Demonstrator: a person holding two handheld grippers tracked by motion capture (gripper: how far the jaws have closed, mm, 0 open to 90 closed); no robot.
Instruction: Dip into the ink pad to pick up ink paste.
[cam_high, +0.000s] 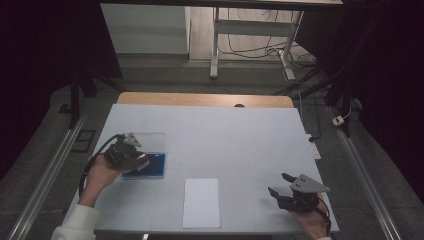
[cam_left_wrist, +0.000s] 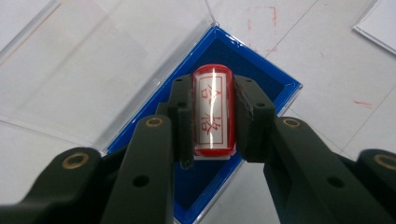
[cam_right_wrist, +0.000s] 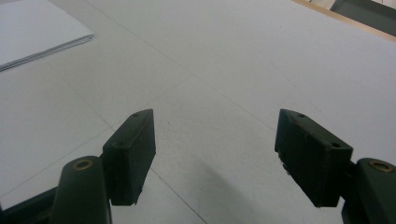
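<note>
Clearly the left tool (cam_left_wrist: 212, 119) is clenched on a red stamp (cam_left_wrist: 213, 112), held over the blue ink pad (cam_left_wrist: 275, 88) to ink it; the right tool (cam_right_wrist: 215, 158) waits released beside the paper (cam_high: 201, 202) on the counter (cam_high: 240, 135).

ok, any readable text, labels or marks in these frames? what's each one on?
"合格", red characters in a red frame: label on the red cylindrical stamp, held in the left gripper over the blue ink pad tray.
Faint red marks on the white table sheet: too faint to read.
White paper stack: no text visible.
</note>
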